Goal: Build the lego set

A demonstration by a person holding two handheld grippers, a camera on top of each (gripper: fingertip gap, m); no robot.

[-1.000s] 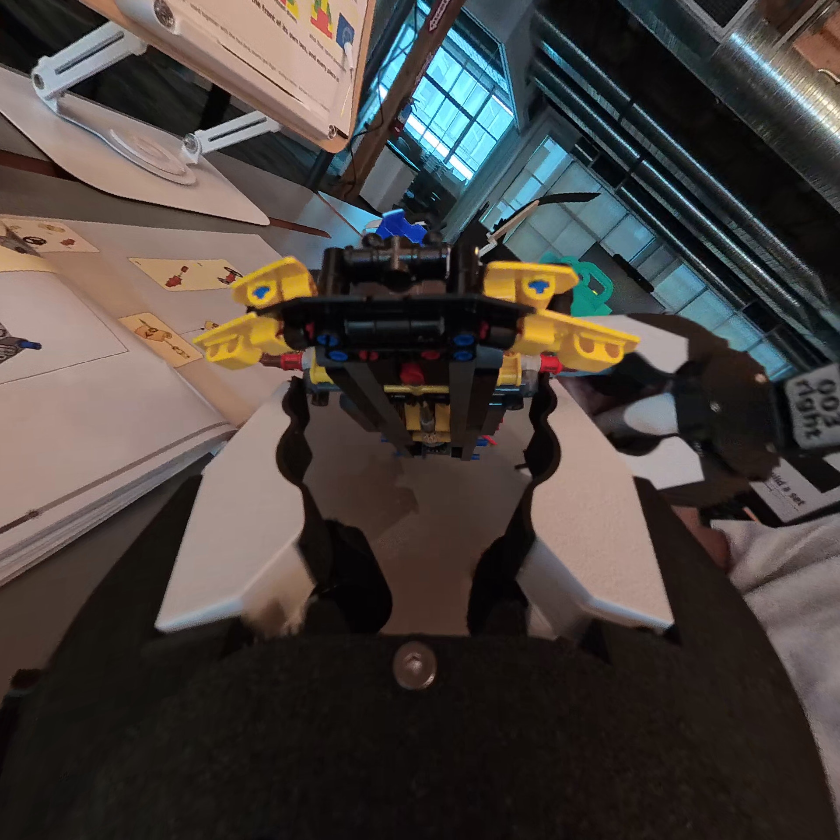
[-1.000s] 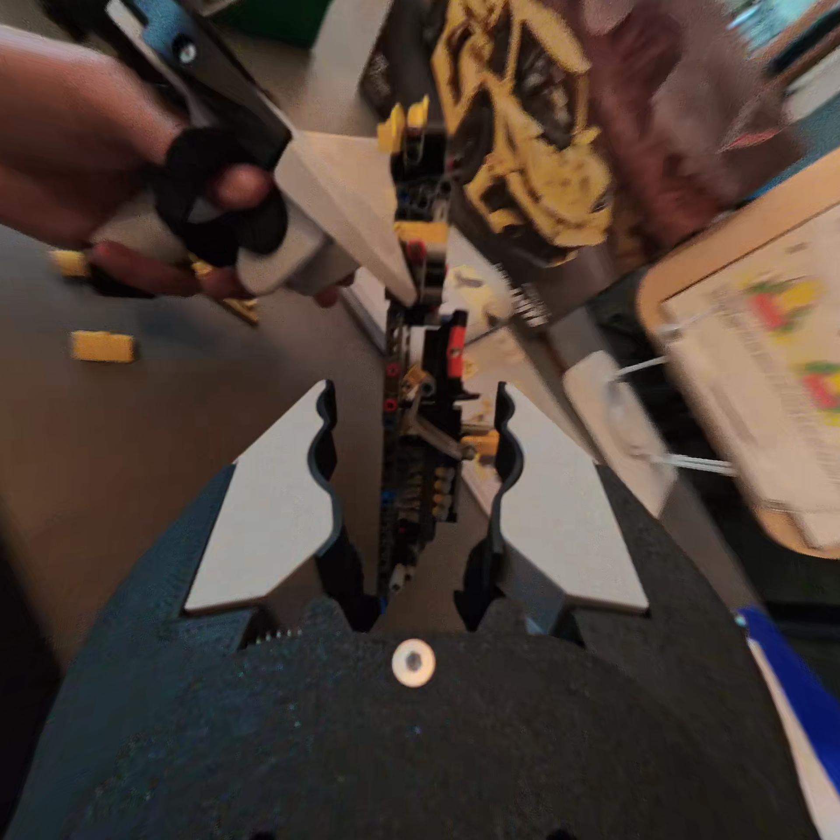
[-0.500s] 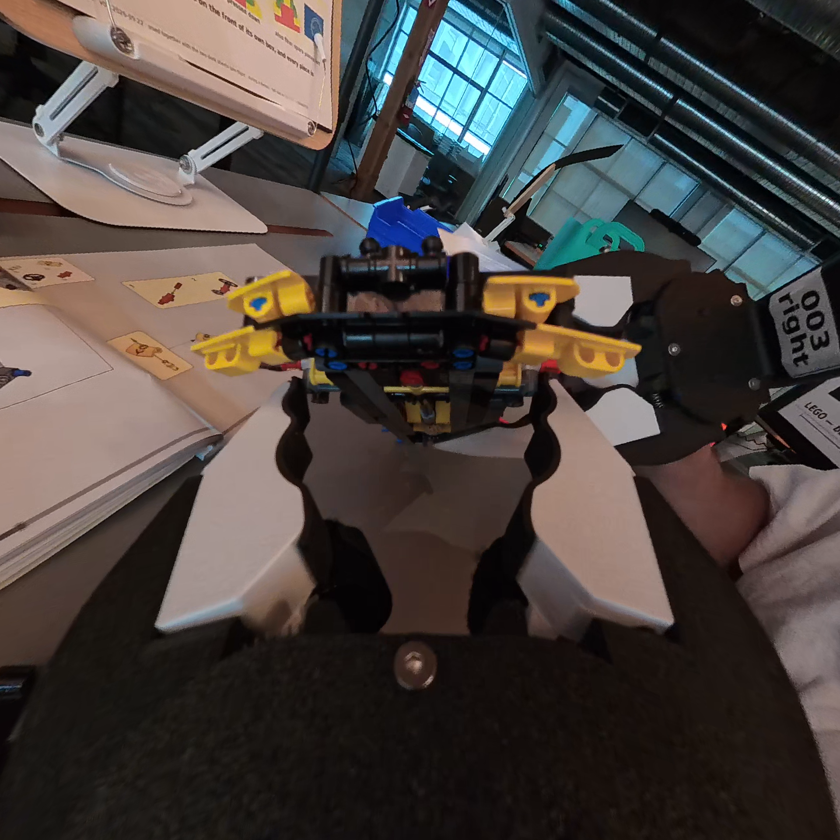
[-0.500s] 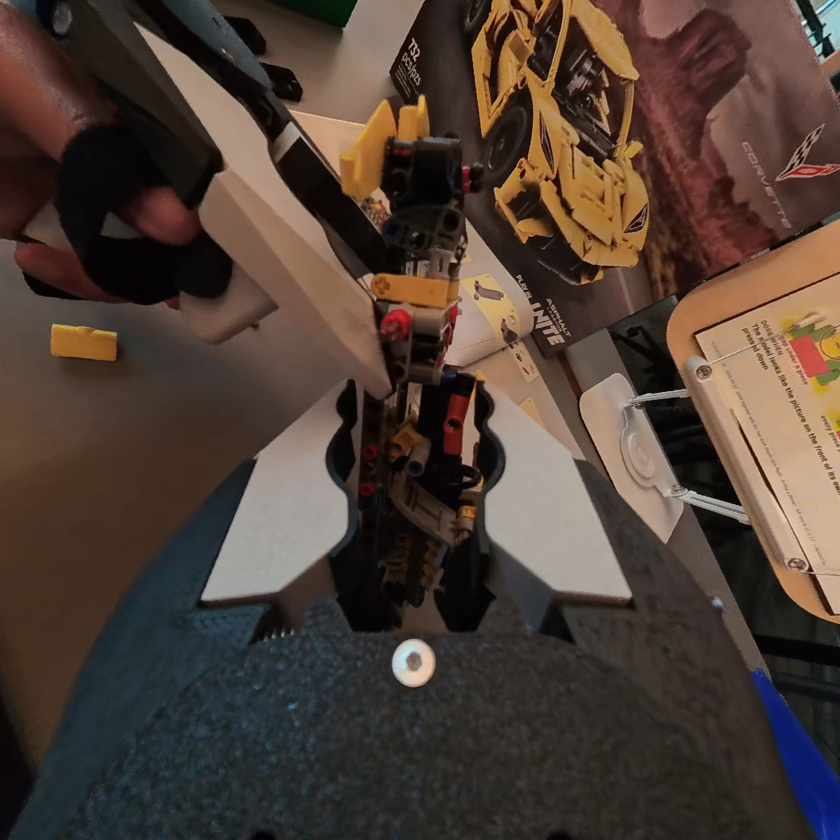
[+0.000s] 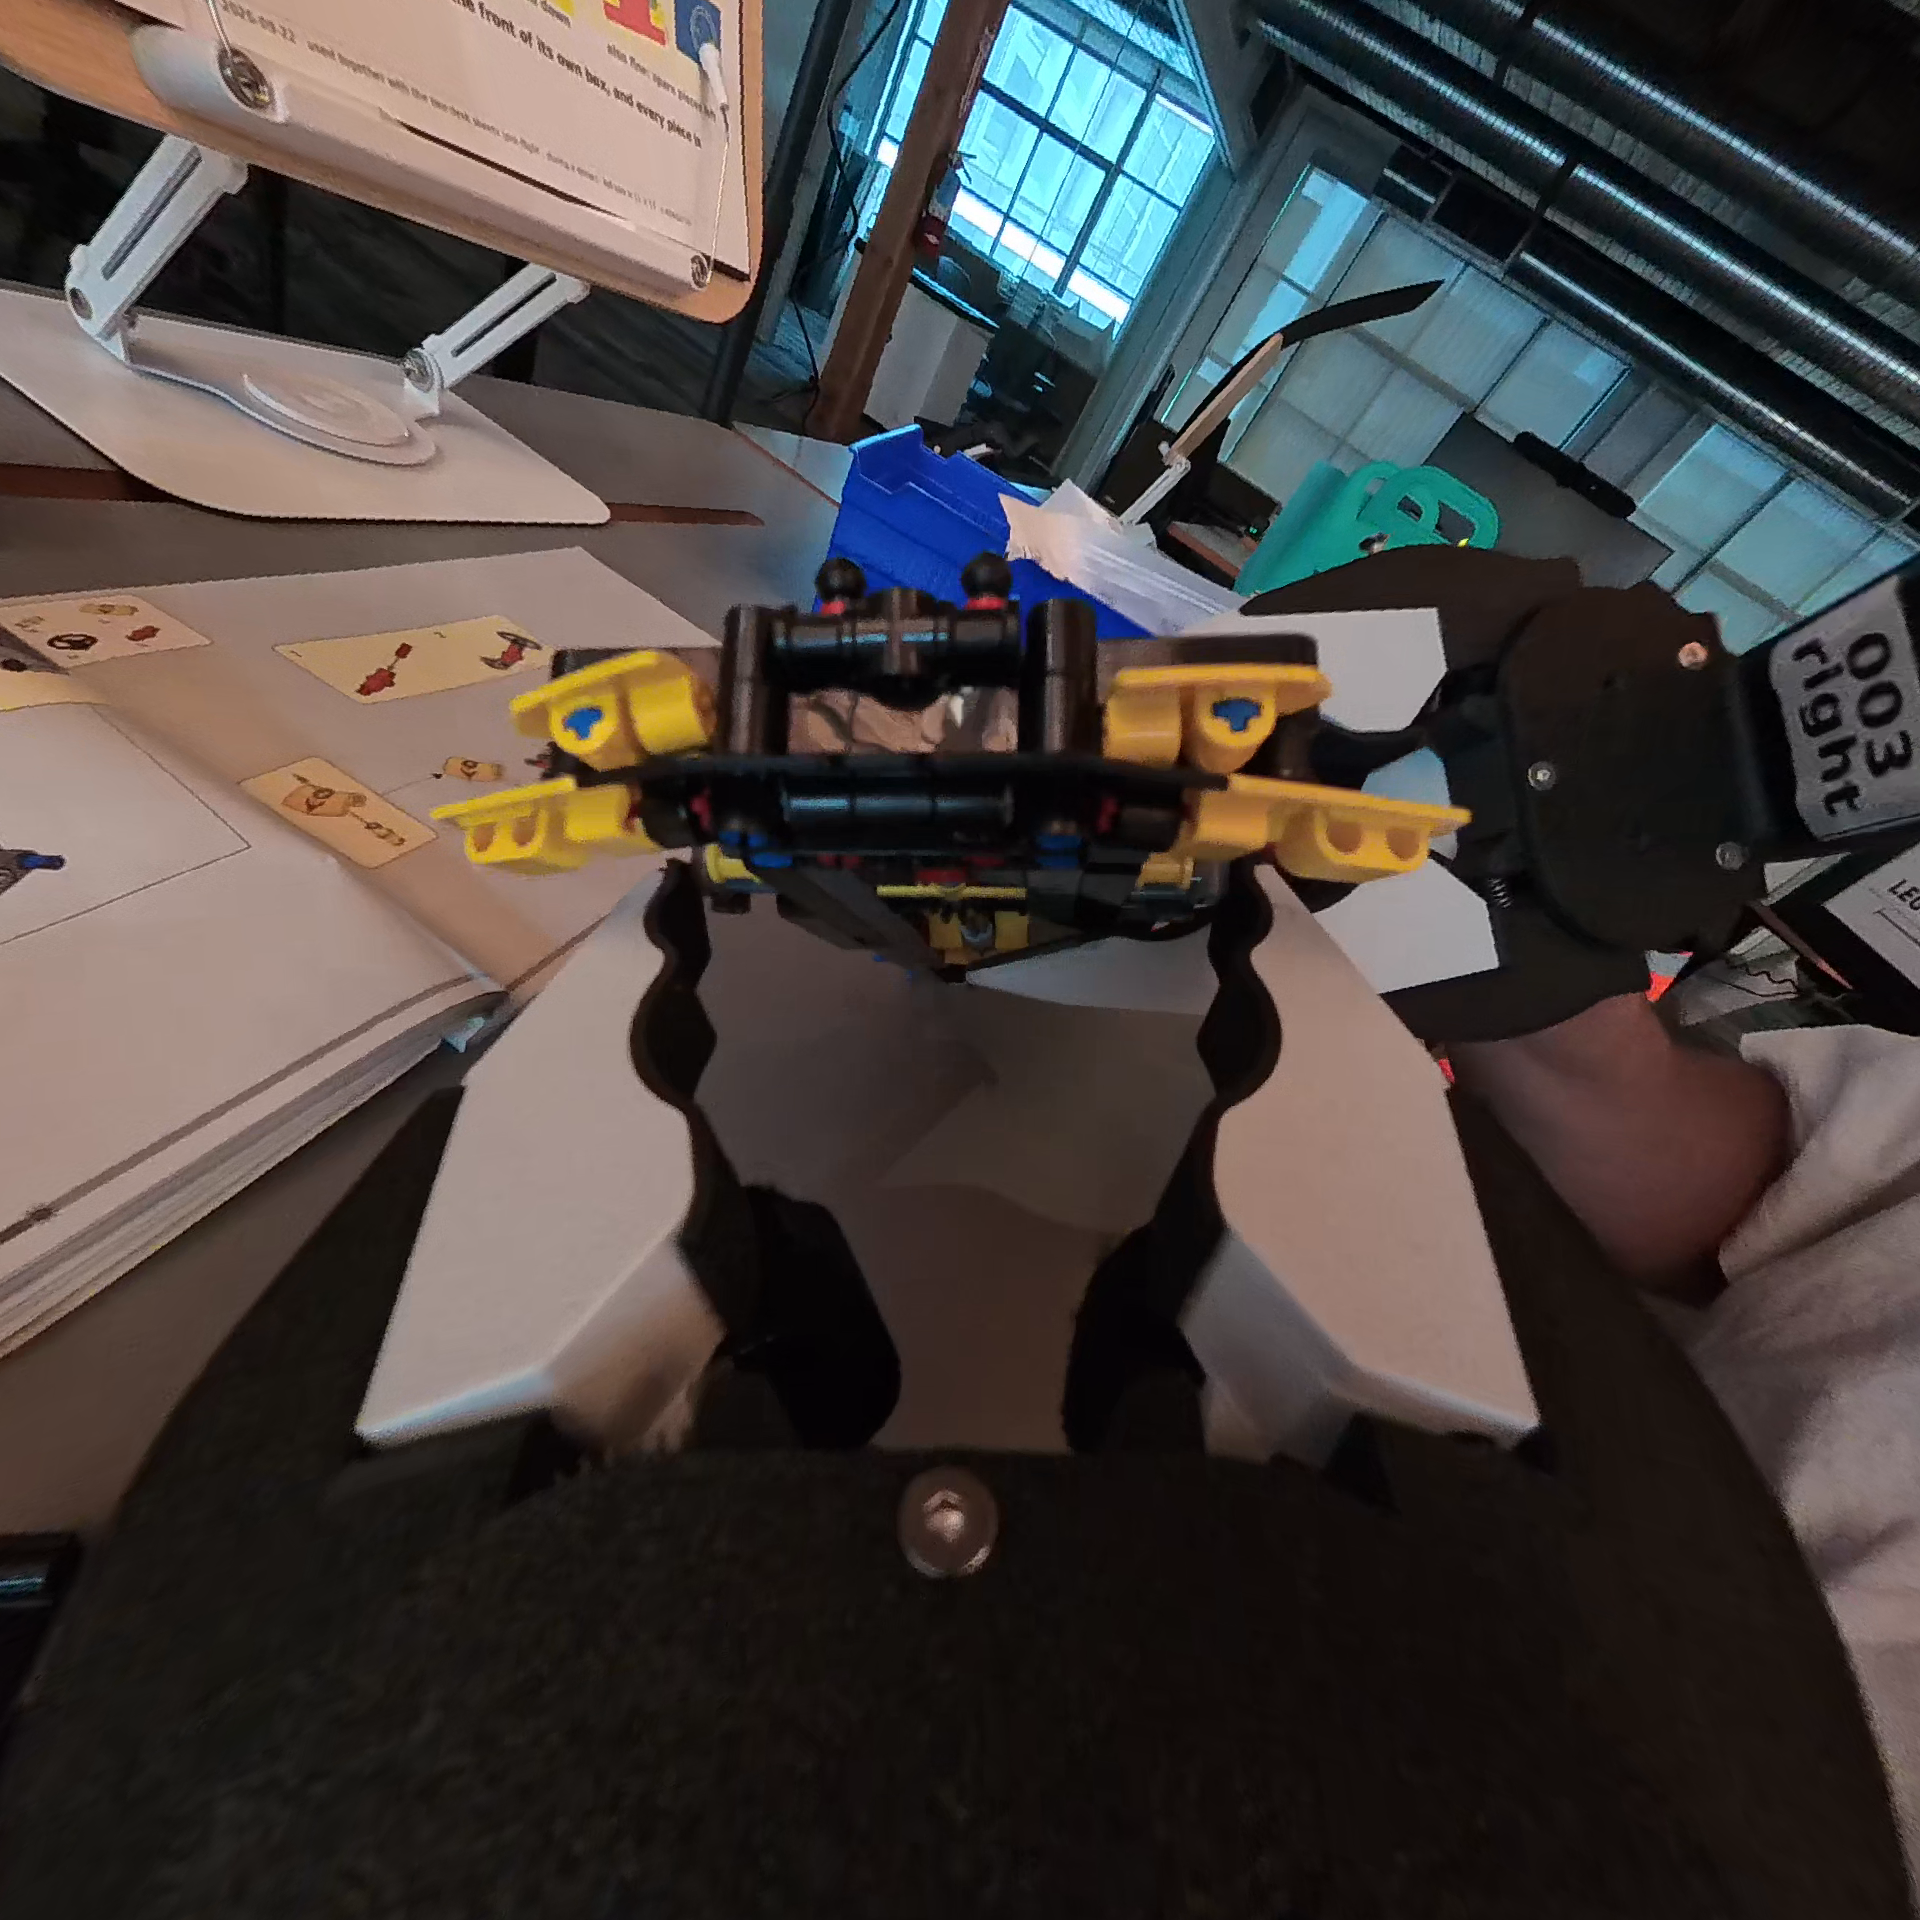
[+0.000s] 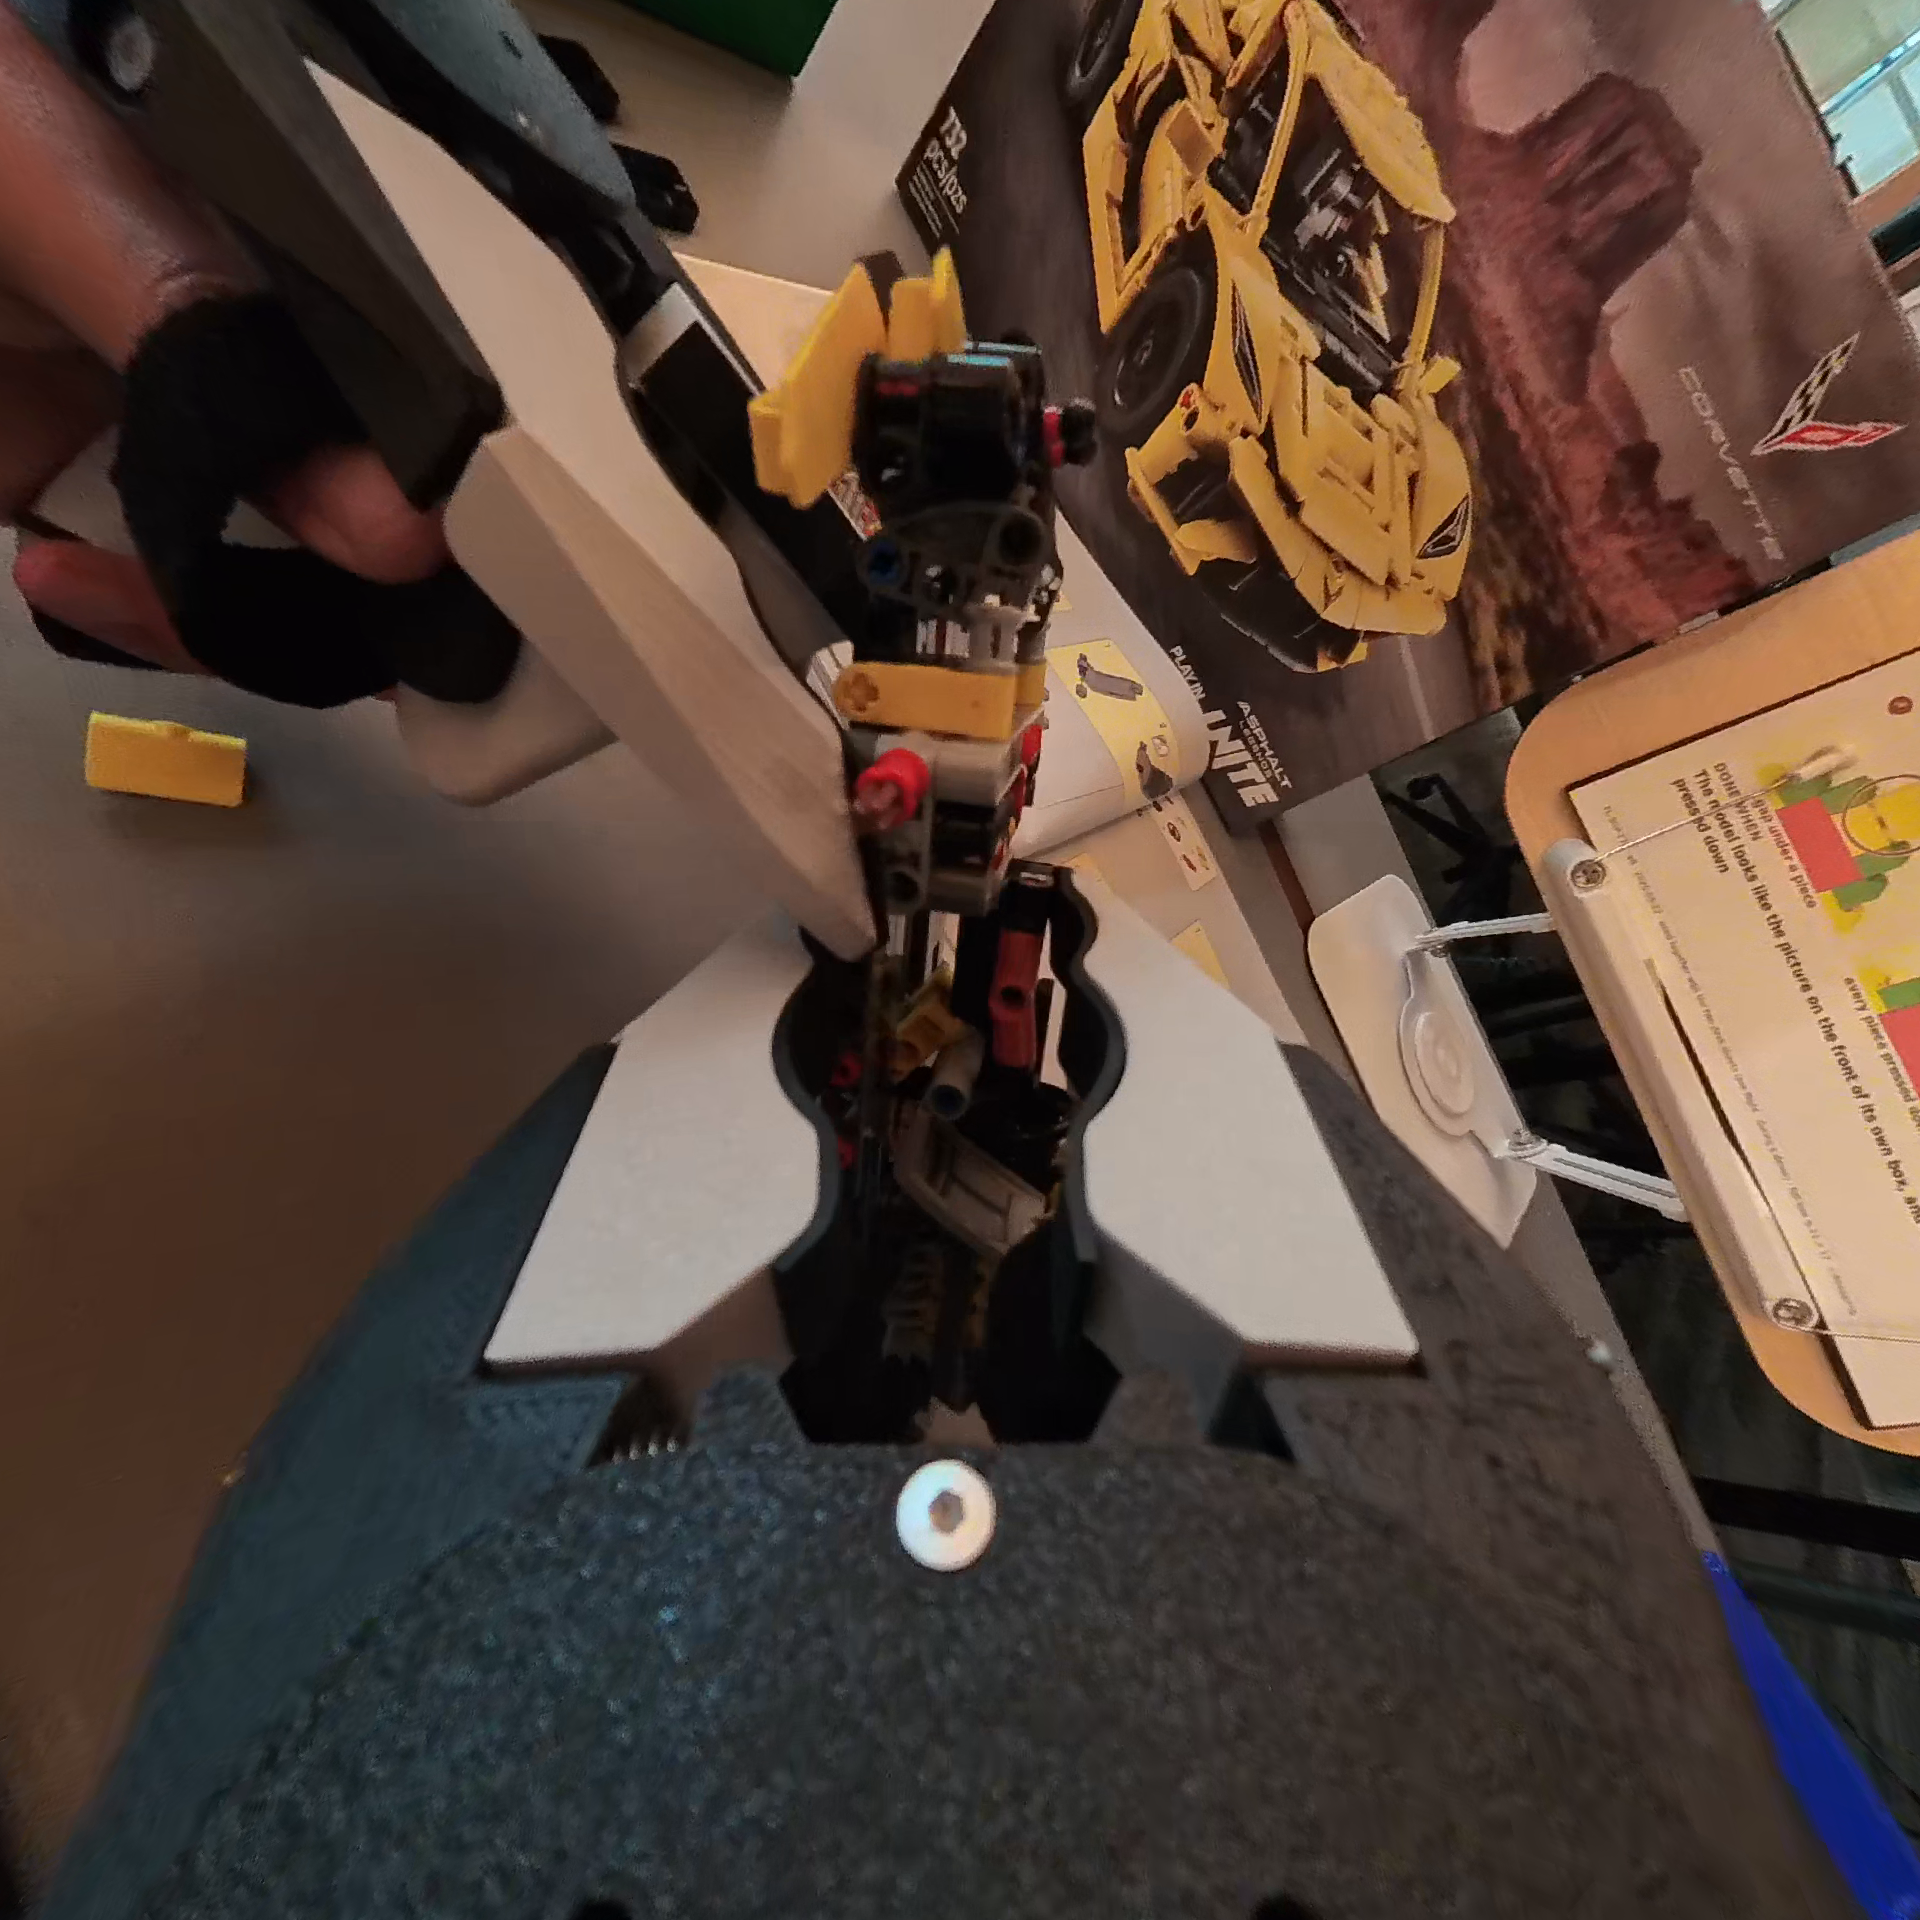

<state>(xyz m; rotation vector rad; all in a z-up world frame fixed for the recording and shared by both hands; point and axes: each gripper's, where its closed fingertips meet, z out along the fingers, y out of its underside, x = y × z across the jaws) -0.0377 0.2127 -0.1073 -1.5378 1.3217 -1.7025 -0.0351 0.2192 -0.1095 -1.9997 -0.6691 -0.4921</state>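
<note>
Gripping the half-built yellow-and-black car chassis (image 6: 940, 790) off the table, the right gripper (image 6: 948, 1023) clamps its near end, long axis toward 12 o'clock; the left gripper (image 5: 951, 904) apparently pinches the far end from 10 o'clock.

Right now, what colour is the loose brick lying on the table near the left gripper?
Yellow. The loose brick shows best in the right wrist view, lying on the table.
</note>
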